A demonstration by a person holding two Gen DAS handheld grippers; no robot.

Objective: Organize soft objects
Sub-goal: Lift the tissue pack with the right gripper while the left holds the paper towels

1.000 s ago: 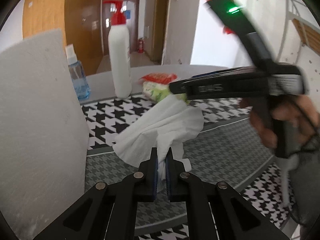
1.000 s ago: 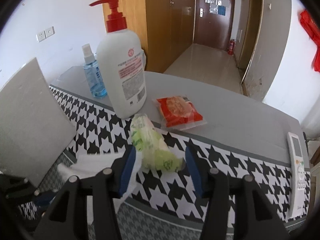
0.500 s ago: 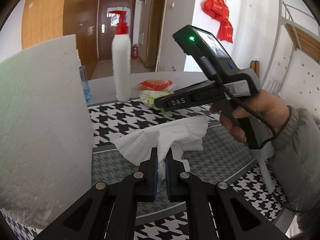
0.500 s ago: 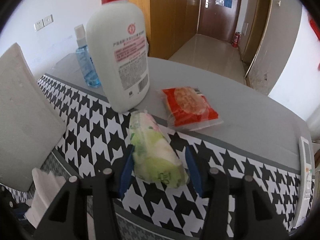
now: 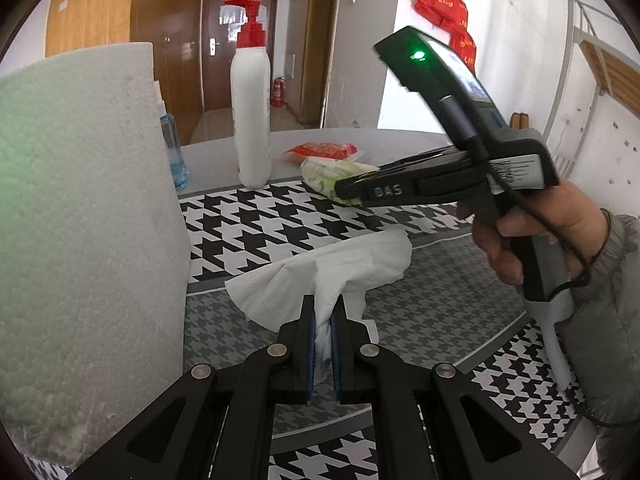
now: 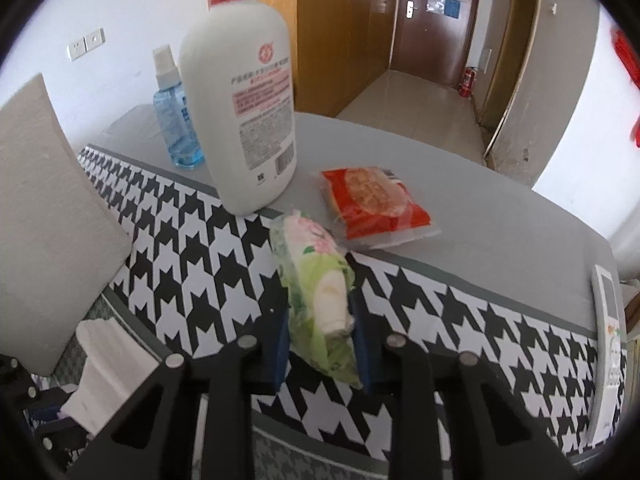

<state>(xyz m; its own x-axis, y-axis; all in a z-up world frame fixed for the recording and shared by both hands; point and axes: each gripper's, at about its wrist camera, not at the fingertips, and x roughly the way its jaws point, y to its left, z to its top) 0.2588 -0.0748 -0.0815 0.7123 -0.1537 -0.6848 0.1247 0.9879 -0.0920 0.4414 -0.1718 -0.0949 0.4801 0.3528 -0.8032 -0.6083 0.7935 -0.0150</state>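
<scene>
Right gripper (image 6: 320,344) is on the green tissue pack (image 6: 316,292) now, jaws just been closing in, blue pads flush against both sides of the pack, wrapper looks a bit pinched, so that reads as a grip taking hold. Pack sits on the checked cloth (image 6: 180,248), just in front of the big white pump bottle (image 6: 244,120) and touching the edge of the red snack packet (image 6: 372,204).

Over on the other side, left gripper (image 5: 324,332) has its jaws nearly together, clamped on a bunched fold of the white tissue (image 5: 332,268); rest of the sheet fans out on the cloth, next to the white foam block (image 5: 84,220).

Step in hand, as I judge it: picking up the 2nd soft item w/ the right while the left hangs on to the 1st.

Next move, prob: lift the pack straight up, clear of the bottle and the red packet, squeeze firm but not crushing since it's squashy. Blue spray bottle (image 6: 174,120) and remote (image 6: 608,344) look well out of the way.
</scene>
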